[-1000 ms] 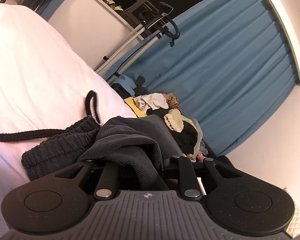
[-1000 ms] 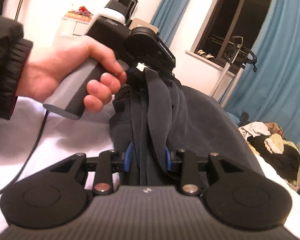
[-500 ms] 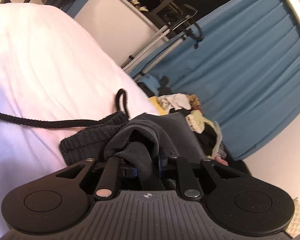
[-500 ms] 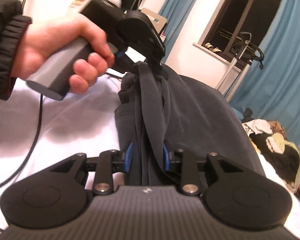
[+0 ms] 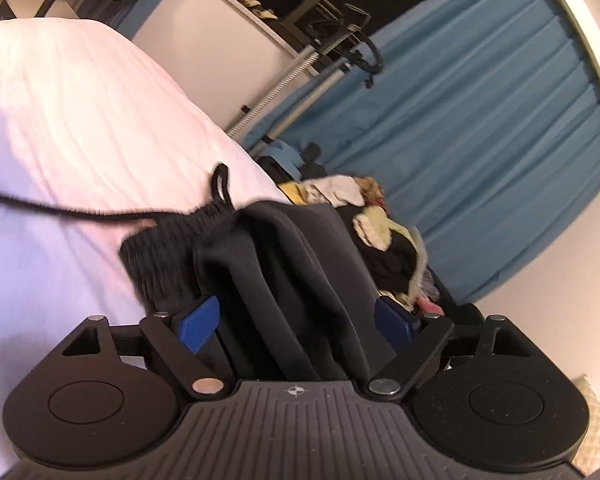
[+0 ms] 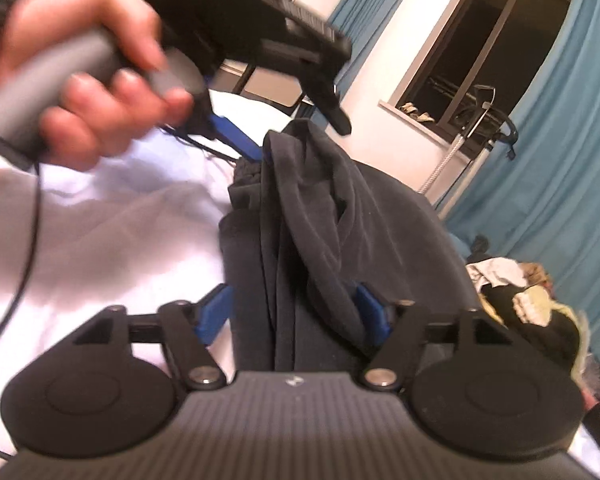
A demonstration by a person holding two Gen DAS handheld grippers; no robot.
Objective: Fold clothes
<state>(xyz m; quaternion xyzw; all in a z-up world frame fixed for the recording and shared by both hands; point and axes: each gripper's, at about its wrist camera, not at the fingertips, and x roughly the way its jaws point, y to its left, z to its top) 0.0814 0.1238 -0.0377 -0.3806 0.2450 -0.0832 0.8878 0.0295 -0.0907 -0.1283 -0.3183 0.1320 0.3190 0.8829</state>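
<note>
Dark fleece garment (image 5: 300, 264) bunched | left tool (image 5: 300, 320) spread | ribbed waistband (image 5: 160, 252)

So the thing being folded is a dark charcoal soft-knit pair of sweatpants (image 5: 300, 276), bunched into long vertical folds on the white bedsheet. One end has a ribbed elastic waistband (image 5: 160, 256), with a black braided drawstring (image 5: 100, 213) trailing off across the sheet and a small loop sticking up. From the right wrist view, the garment (image 6: 320, 232) peaks in a gathered ridge, the rest spread flat behind.
</note>
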